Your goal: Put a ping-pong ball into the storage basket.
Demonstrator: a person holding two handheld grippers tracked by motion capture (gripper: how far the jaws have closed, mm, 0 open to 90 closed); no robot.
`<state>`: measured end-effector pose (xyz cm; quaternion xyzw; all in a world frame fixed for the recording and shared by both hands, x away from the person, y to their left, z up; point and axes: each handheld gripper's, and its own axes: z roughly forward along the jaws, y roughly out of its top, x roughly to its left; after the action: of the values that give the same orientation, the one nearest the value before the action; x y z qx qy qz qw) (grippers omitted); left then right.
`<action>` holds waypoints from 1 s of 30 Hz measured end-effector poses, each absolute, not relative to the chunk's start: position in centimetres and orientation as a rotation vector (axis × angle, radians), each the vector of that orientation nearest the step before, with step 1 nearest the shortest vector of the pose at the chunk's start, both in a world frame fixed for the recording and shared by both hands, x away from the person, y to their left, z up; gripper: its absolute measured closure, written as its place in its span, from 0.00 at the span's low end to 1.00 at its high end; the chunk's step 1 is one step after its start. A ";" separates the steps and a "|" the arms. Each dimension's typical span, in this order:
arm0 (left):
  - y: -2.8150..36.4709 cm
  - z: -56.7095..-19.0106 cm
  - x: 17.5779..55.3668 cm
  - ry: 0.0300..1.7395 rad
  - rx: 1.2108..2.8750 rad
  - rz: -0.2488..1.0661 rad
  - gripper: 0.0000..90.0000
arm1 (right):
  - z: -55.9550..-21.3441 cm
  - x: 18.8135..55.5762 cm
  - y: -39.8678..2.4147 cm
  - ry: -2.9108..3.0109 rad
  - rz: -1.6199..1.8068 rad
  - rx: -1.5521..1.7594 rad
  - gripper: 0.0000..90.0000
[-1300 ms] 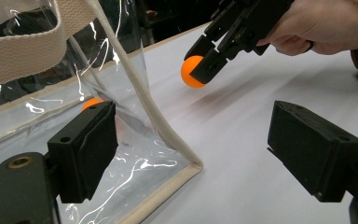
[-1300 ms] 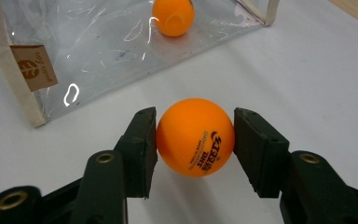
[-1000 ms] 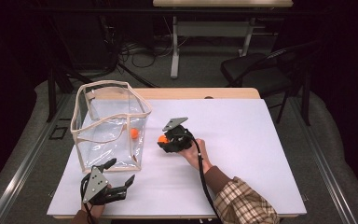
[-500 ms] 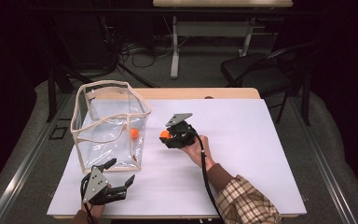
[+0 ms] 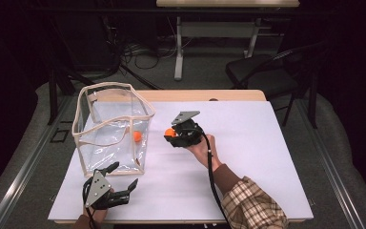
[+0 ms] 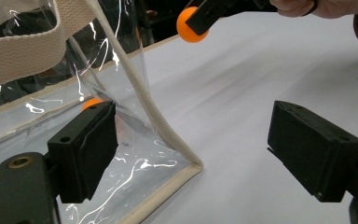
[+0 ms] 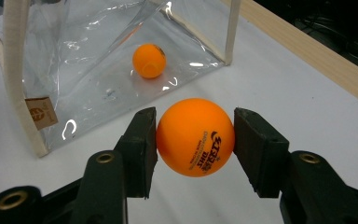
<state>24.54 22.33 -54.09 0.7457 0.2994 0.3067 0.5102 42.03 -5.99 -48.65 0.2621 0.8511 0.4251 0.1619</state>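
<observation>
Fingers (image 7: 144, 149) on my right gripper (image 7: 196, 140) pinch the orange ball (image 7: 196, 136) at its middle; light, slick, easily squirted out. Left gripper (image 6: 191, 154) gapes, unladen, beside the clear bag (image 5: 112, 129).

Bright overhead light on the table (image 5: 267, 143); dark surroundings; glare streaks on the bag (image 7: 98, 56); near jaws slightly soft.

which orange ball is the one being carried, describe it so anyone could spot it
On the white table stands a clear bag with beige trim. Just right of it, the right gripper holds an orange ball between its jaws, off the table. The other ball lies loose inside the bag.
</observation>
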 end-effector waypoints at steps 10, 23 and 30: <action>22.3 -54.1 24.5 0.720 1.794 0.745 0.18 | -47.7 42.1 -6.3 2.406 1.226 0.749 0.56; 22.3 -54.1 24.5 0.719 1.797 0.746 0.18 | -46.4 42.4 -6.6 2.360 1.262 0.744 0.56; 22.3 -54.1 24.5 0.719 1.799 0.746 0.18 | -46.0 42.5 -6.7 2.348 1.274 0.754 0.56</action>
<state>24.52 22.30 -54.08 0.7464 0.2984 0.3094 0.5081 42.54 -6.74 -46.04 0.2670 0.8317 0.4515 0.1821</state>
